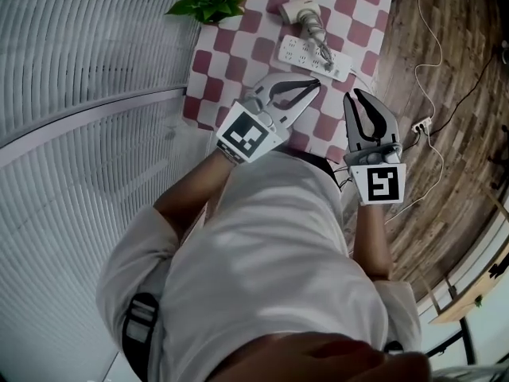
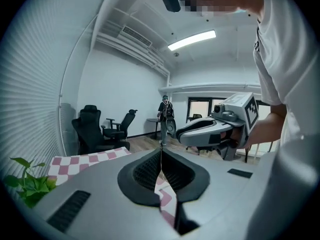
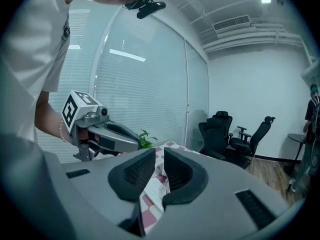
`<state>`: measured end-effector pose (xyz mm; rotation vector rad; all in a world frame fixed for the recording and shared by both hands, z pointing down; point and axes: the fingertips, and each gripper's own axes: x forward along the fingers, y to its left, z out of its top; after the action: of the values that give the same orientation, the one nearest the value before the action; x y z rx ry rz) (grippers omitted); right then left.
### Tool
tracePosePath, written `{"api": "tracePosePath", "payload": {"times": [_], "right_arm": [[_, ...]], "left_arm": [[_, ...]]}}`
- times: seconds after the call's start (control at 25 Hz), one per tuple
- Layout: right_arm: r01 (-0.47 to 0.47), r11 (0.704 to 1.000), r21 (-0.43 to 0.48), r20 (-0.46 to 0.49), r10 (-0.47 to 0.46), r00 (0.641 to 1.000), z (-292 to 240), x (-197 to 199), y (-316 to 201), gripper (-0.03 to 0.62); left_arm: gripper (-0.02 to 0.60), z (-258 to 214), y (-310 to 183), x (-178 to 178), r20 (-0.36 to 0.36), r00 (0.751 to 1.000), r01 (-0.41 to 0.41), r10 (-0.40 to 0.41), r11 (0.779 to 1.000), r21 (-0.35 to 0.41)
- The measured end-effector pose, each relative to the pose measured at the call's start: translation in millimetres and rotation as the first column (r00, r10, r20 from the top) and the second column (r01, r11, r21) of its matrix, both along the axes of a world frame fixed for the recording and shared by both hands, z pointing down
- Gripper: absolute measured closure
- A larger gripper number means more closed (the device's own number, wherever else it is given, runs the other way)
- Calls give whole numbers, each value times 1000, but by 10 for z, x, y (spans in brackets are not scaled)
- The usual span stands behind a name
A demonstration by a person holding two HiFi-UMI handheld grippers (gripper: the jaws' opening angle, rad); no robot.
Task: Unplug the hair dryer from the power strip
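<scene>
On the red-and-white checked tablecloth (image 1: 238, 46), a white power strip (image 1: 314, 56) lies at the far side. The cream hair dryer (image 1: 302, 10) rests just beyond it, and its plug and cord (image 1: 320, 42) reach onto the strip. My left gripper (image 1: 316, 83) hovers just short of the strip, its jaws shut and empty; in its own view the tips (image 2: 161, 151) meet in a line. My right gripper (image 1: 355, 94) hangs beside it to the right, over the table's near edge. Its jaws (image 3: 159, 154) are all but closed on nothing, and a slit between them shows the strip (image 3: 157, 191).
A potted green plant (image 1: 208, 2) stands at the table's far left corner. Slatted blinds line the left side. Wooden floor to the right carries a thin white cable and a small adapter (image 1: 419, 126). Black office chairs (image 2: 92, 126) and a standing person (image 2: 165, 113) are far across the room.
</scene>
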<state>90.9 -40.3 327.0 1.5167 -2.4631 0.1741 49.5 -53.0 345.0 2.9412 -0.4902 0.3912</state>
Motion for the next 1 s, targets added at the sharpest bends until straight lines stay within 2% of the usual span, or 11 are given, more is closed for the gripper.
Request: {"api": "tracePosePath", "payload": {"times": [0.24, 0.76, 1.0], "right_arm": [[-24, 998, -51, -7, 23, 1000, 383, -30, -113, 493], [-88, 981, -170, -79, 76, 994, 1139, 140, -400, 485], [-98, 971, -218, -93, 79, 992, 1533, 145, -515, 474]], "left_arm": [[551, 525, -118, -27, 128, 991, -41, 41, 999, -2], [551, 1347, -430, -26, 327, 942, -75, 77, 997, -18], [551, 1751, -540, -21, 383, 919, -91, 94, 996, -26]]}}
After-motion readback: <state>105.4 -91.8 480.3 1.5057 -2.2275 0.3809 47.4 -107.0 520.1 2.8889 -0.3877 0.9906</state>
